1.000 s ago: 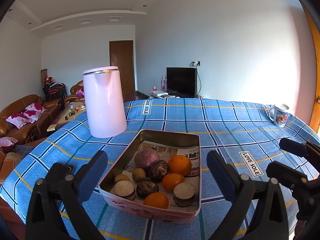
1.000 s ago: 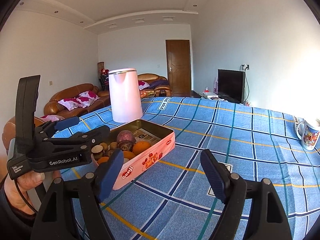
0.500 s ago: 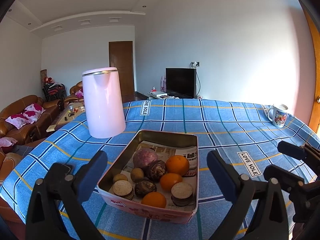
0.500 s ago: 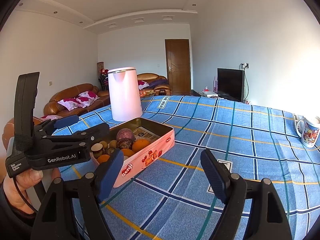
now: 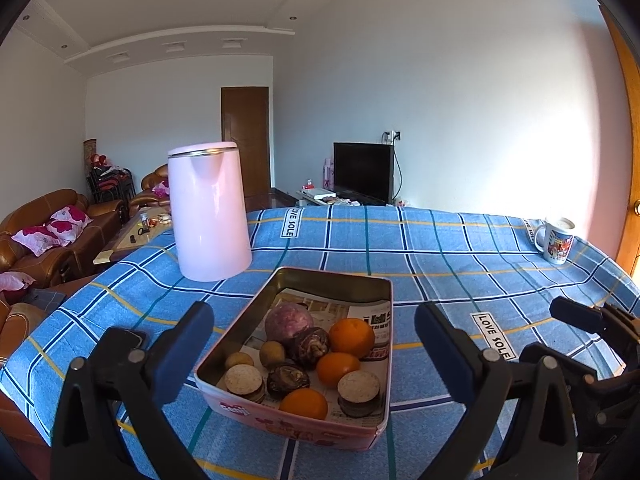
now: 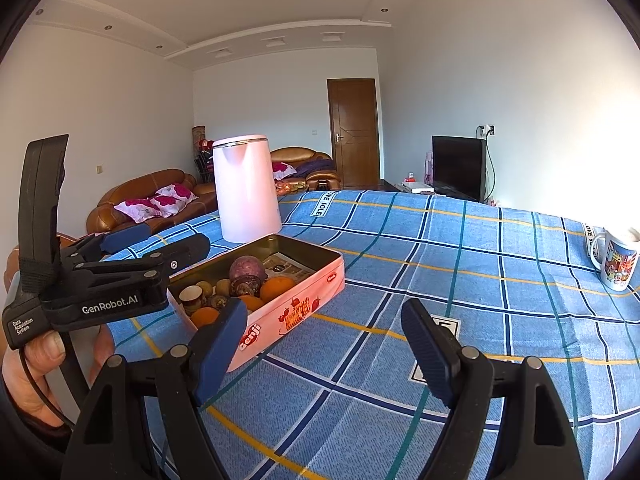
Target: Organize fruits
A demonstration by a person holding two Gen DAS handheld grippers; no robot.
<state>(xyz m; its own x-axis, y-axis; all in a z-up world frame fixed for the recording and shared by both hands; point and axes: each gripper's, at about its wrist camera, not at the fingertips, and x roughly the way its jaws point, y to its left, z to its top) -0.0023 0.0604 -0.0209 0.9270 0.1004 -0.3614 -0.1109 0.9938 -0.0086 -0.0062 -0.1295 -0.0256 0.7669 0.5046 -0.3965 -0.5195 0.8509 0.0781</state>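
A pink metal tin (image 5: 360, 438) lined with newspaper sits on the blue checked tablecloth (image 5: 440, 248). It holds three oranges (image 5: 352, 338), a purple round fruit (image 5: 289, 320), dark passion fruits (image 5: 310, 346), small brown fruits and round biscuit-like discs. My left gripper (image 5: 312, 350) is open, hovering over the tin's near end, empty. My right gripper (image 6: 324, 340) is open and empty over the cloth, right of the tin (image 6: 304, 308). The left gripper also shows in the right wrist view (image 6: 156, 244), beside the tin.
A tall pink kettle (image 5: 208, 212) stands behind the tin at the left. A printed mug (image 5: 556, 240) stands at the far right table edge. Brown sofas (image 5: 44, 232), a door and a TV lie beyond the table.
The left view has shifted slightly, with the tin sitting a little lower and nearer between the fingers. Both grippers stay open; the fruits have not moved.
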